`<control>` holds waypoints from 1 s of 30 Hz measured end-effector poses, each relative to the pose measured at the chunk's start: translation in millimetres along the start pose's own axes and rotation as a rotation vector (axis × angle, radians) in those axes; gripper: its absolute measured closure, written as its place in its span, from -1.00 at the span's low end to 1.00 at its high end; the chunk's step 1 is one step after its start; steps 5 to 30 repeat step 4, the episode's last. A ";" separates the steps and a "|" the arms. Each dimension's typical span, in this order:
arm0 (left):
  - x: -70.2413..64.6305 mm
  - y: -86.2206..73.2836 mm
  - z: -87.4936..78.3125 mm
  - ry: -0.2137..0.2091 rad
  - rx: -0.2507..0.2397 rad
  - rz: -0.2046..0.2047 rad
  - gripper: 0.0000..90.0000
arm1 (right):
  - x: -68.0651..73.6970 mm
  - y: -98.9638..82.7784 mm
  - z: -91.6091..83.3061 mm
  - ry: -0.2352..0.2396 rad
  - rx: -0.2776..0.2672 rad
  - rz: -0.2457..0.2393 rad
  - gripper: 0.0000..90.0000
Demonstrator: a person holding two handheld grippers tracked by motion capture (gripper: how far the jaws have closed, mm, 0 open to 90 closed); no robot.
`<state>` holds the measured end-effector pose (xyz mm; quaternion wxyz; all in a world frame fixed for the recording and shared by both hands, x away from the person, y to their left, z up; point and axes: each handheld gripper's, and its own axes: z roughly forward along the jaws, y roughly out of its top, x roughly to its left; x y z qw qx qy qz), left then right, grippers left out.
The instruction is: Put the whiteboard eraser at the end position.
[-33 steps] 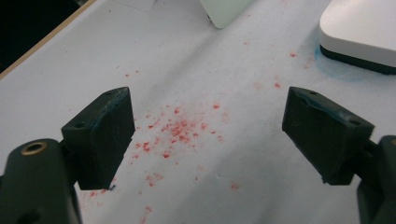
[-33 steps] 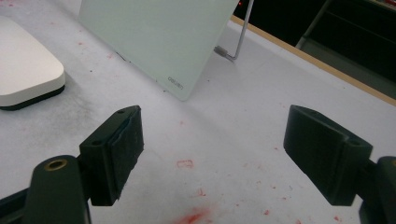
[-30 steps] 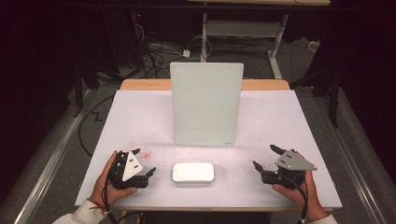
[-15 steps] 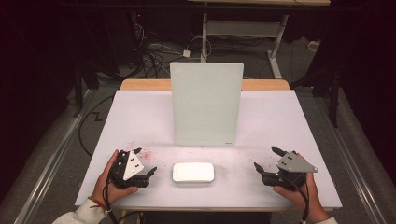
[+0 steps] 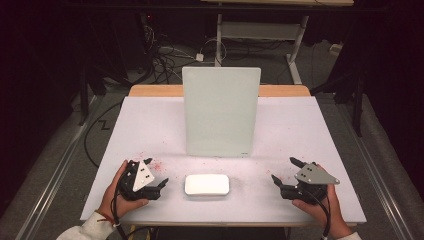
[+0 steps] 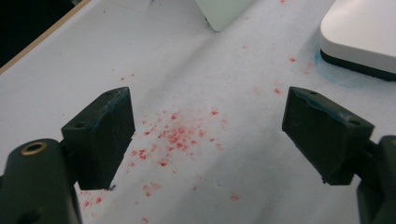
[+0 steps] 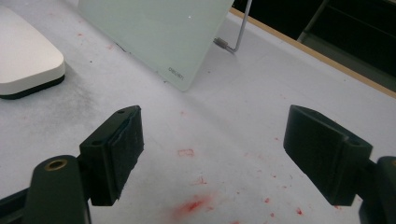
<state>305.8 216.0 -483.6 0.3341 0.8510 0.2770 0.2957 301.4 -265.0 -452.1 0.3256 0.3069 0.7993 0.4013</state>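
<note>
At the lower left of the high view the left claw (image 5: 159, 184) rests on the desk (image 5: 150, 125) with jaws apart and empty, just beside the eraser (image 5: 207, 184) at lower centre; the right claw (image 5: 283, 176), lower right, is likewise spread and holds nothing. A flat approach could shove the low eraser away rather than grip it, or knock the propped board (image 5: 221, 111) behind. The board's corner mark (image 7: 175, 71) seems to read "deli".

white eraser (image 6: 362, 35) cut off at edge, board (image 6: 224, 11) mostly cropped
</note>
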 end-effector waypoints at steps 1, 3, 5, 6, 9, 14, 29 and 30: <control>0.2 0.2 0.1 -0.001 0.000 -0.001 -0.63 | -0.3 -0.3 0.1 0.000 0.001 0.005 -0.54; 0.4 0.4 0.1 0.000 -0.001 -0.002 -0.63 | -1.1 -0.7 0.3 0.001 -0.001 0.006 -0.54; 0.6 0.5 0.1 0.001 -0.001 -0.005 -0.63 | -1.2 -0.7 0.5 0.001 -0.001 0.007 -0.54; 0.6 0.5 0.1 0.001 -0.001 -0.005 -0.63 | -1.2 -0.7 0.5 0.001 -0.001 0.007 -0.54; 0.6 0.5 0.1 0.001 -0.001 -0.005 -0.63 | -1.2 -0.7 0.5 0.001 -0.001 0.007 -0.54; 0.6 0.5 0.1 0.001 -0.001 -0.005 -0.63 | -1.2 -0.7 0.5 0.001 -0.001 0.007 -0.54; 0.6 0.5 0.1 0.001 -0.001 -0.005 -0.63 | -1.2 -0.7 0.5 0.001 -0.001 0.007 -0.54; 0.6 0.5 0.1 0.001 -0.001 -0.005 -0.63 | -1.2 -0.7 0.5 0.001 -0.001 0.007 -0.54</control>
